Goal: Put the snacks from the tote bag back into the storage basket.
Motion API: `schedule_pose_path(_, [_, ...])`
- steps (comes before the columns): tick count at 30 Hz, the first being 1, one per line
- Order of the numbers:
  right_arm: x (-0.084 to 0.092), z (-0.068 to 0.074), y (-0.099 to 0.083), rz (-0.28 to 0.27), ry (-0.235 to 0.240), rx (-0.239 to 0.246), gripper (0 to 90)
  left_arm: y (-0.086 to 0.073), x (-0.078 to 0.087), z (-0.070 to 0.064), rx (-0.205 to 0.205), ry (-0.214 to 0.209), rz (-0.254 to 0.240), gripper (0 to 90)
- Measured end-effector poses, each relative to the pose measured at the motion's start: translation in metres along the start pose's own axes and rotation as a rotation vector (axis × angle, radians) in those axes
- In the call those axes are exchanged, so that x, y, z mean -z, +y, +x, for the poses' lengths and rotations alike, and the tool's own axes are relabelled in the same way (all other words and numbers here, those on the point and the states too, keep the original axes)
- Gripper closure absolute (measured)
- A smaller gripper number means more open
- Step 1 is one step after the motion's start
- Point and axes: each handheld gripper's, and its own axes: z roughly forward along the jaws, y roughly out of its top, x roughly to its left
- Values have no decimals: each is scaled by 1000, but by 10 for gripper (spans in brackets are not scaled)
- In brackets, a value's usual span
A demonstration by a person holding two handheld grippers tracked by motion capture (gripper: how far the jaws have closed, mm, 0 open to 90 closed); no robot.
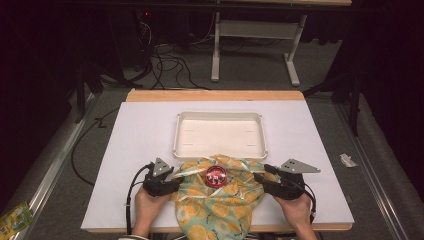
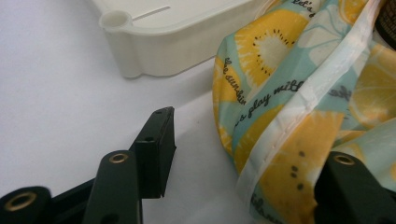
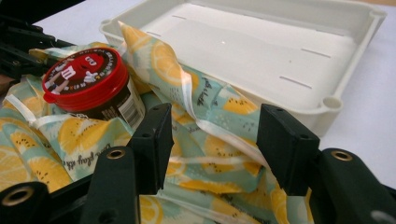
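Lemon-print drawstring bag (image 1: 220, 200) lies on the white desk (image 1: 135, 150) at the near edge, its mouth pointing far toward the empty white tray (image 1: 220, 116). A red-lidded M&M's candy jar (image 1: 216, 176) sits in the open mouth of the bag, lid up and label partly showing in the right gripper view (image 3: 86, 77); its lower body is sunk in fabric.

Left tongs (image 1: 167, 184) sit at the left edge of the bag mouth. In the left gripper view they stand apart: one jaw on bare desk, the other low by the fabric hem (image 2: 299, 98). Whether cloth is pinched I cannot tell; it looks like no real grip.

Right tongs (image 1: 264, 181) sit at the right edge of the mouth. Their jaws stand spread with cloth and white drawstring (image 3: 224, 135) lying between them, pads not pressing.

Progress, as a judgement: early to middle. The work looks like getting the jar out of the bag, likely into the tray. Mouth is spread and jar exposed. Left to do: grip the bag edges or jar, free the jar, place it. Tray holds nothing yet.
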Motion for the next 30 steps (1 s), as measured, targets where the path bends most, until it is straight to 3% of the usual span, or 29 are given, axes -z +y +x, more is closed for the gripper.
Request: schedule_pose_path(30, [-22,36,17,17,106,107,455,0,-1,-1,-1,6,-1,448])
